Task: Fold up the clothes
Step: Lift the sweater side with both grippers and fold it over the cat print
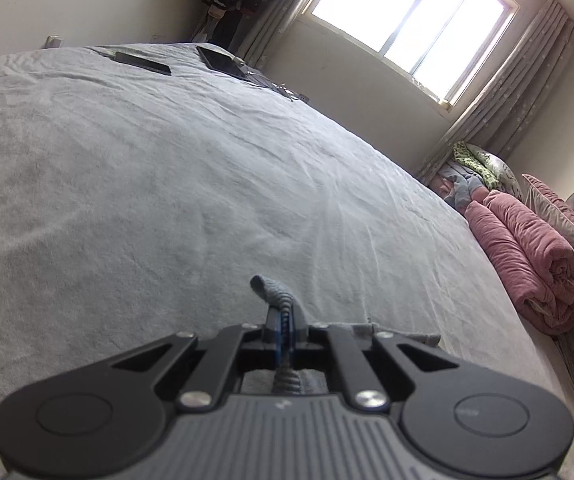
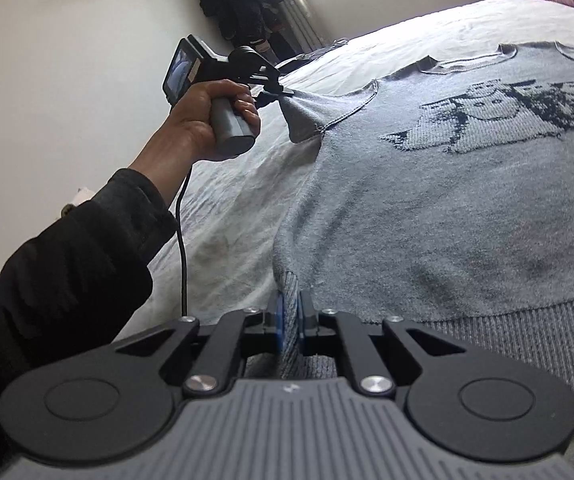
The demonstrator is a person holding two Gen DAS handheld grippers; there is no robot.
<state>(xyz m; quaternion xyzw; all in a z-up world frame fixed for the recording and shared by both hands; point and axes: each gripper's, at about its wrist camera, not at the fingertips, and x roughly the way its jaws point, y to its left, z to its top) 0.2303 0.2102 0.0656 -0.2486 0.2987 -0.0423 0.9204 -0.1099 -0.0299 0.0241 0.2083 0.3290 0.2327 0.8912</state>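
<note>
- Clamping a ribbed edge of knit between its blue pads, the left gripper has its fingers drawn in tight, with a nub of grey fabric poking up past the tips.
- The right gripper is likewise closed narrow on the ribbed hem at the bottom corner of the grey sweater — fabric runs straight through the slot between the pads.
- Seen from the right wrist view, the left gripper pinches the garment up near the shoulder on the same side, lifting it into a small peak; the person's hand wraps the handle, a dark sleeve behind it.
- Holding hem corner and shoulder together puts one whole side edge under control — a grip that, I'd judge, suits carrying that side across the body as a lengthwise fold.
- The sweater itself lies spread on the bed, snowman pattern facing up, body mostly flat, no fold visible in it.
- Farther off: rolled pink bedding at the bed's end, a window, two dark flat devices on the sheet.
</note>
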